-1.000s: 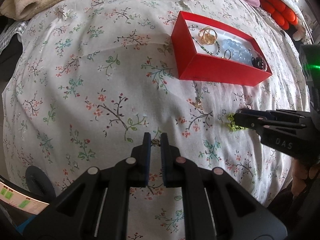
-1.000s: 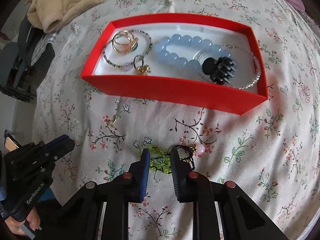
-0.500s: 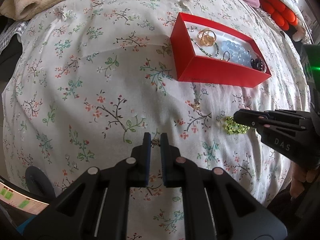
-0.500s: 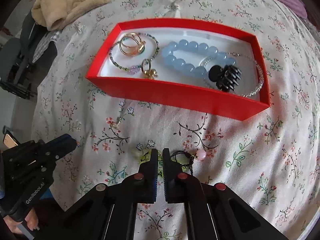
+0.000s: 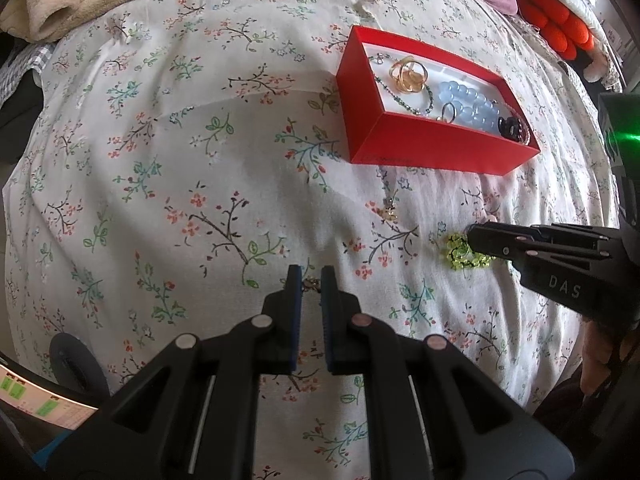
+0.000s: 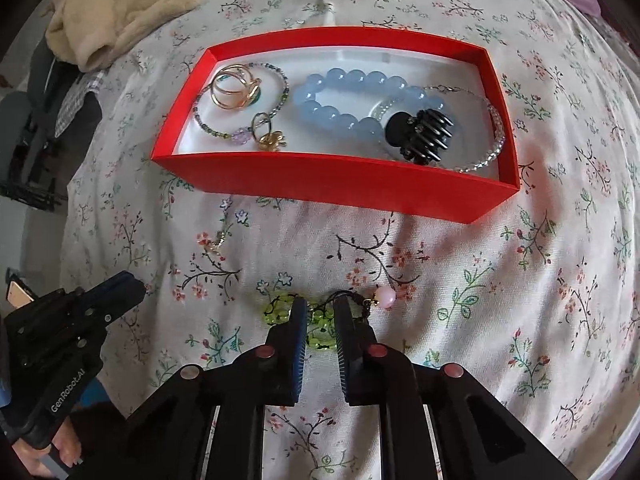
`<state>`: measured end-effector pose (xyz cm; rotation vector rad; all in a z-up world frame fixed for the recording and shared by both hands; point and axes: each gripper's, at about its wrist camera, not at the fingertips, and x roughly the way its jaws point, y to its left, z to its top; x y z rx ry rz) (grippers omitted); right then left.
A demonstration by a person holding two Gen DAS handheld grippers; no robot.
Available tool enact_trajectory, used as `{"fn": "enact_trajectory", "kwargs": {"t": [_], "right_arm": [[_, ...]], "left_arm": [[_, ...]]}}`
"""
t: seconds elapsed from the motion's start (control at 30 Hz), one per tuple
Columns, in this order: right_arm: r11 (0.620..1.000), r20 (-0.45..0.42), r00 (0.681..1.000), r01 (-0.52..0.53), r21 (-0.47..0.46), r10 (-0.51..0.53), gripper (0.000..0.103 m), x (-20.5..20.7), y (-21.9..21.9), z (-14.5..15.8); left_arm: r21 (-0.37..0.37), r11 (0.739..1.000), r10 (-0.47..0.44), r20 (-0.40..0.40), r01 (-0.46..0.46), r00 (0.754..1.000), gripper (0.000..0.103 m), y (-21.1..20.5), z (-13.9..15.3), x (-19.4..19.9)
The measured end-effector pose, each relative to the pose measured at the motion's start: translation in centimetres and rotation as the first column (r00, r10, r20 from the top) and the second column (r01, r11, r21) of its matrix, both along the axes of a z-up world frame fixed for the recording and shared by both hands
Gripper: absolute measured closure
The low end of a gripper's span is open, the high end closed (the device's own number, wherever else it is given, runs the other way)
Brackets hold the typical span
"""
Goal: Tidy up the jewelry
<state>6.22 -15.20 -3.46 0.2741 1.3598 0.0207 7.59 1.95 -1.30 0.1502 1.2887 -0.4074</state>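
1. Sorting jewelry on a bed here: a person holds a gripper in each hand, and the bedspread with its floral print makes small pieces hard to pick out.

2. The right gripper points steeply down with its tips straddling the green bead bracelet, which lies on the bed just short of the box. Its jaws are opening right now, with the beads between them, so it doesn't look like a firm pinch at this instant. A black cord with a pink bead trails off the bracelet to one side.

3. The left gripper is nearly together, with only a narrow slot between the fingers. Something tiny and brownish-gold sits right at its tips. It's too small to say what it is, or whether it's really held.

4. The red box is where stuff is clearly being collected. It already holds gold rings, a thin beaded bracelet, a flower charm, a chunky blue bead bracelet, a black hair claw and a clear bead strand.

5. Still loose on the bed: a thin chain with a small gold pendant, between the box and the left gripper.

6. Probably in the way: the box's near wall, which anything has to be lifted over. The box is also crowded, and that dangling cord could snag.

7. A beige blanket lies bunched up at the far corner, well clear of it all.
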Motion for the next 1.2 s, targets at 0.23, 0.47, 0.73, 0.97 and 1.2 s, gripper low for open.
{"fn": "enact_trajectory", "kwargs": {"t": [0.23,0.47,0.73,0.97,1.2], "right_arm": [[0.999,-0.004,1.000,-0.024,-0.033,0.024,0.089,0.1,1.1,0.0],[0.997,-0.007,0.999,-0.038,-0.066,0.038,0.086,0.3,2.0,-0.2],[0.993,-0.002,0.998,-0.055,-0.102,0.055,0.080,0.7,2.7,-0.5],[0.986,0.001,0.997,-0.076,-0.145,0.077,0.081,1.7,4.2,-1.2],[0.981,0.011,0.996,-0.088,-0.173,0.091,0.086,1.2,4.7,-1.5]], "left_arm": [[0.001,1.000,0.000,-0.001,0.000,1.000,0.092,0.0,0.0,0.0],[0.001,1.000,-0.001,-0.001,0.001,1.000,0.092,0.0,-0.1,0.0],[0.001,1.000,-0.002,-0.002,0.002,1.000,0.092,-0.1,0.0,0.1],[0.000,1.000,-0.001,-0.002,0.001,1.000,0.092,-0.1,0.0,0.0],[-0.001,1.000,-0.002,-0.002,0.002,1.000,0.092,-0.1,0.1,0.0]]}}
